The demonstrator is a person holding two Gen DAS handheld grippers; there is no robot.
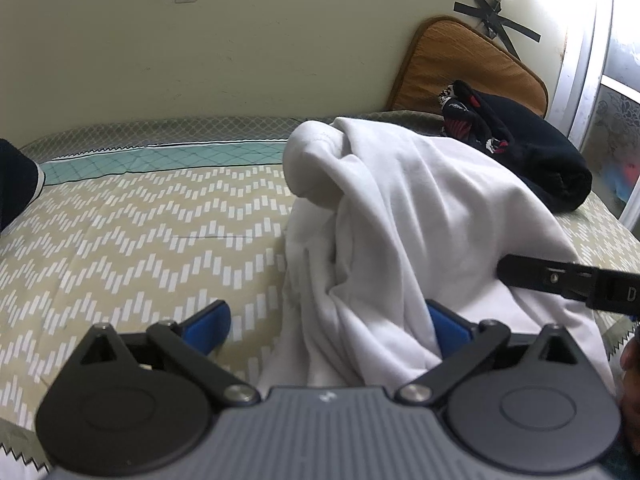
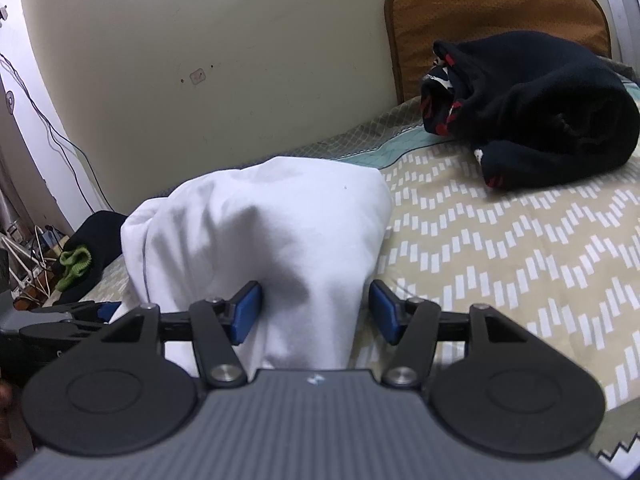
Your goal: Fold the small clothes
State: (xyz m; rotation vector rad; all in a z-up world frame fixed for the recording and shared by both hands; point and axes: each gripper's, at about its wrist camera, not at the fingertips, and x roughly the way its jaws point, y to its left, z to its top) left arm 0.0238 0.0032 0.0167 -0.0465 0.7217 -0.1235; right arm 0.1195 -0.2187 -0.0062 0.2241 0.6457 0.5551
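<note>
Zigzag-patterned bedspread [image 1: 132, 236] fills left-wrist frame; white garment [image 1: 400, 216] heaped center-right, my left gripper [image 1: 328, 328] spread wide around its lower folds. Right-wrist frame: my right gripper [image 2: 316, 312] spread, white garment [image 2: 260, 232] bunched between fingers; dark clothes [image 2: 532, 108] upper right.

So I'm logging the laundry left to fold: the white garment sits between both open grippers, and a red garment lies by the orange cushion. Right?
Not quite: the garment by the orange cushion is black with small red marks, as the right wrist view shows. The white garment does sit between both open grippers.
</note>
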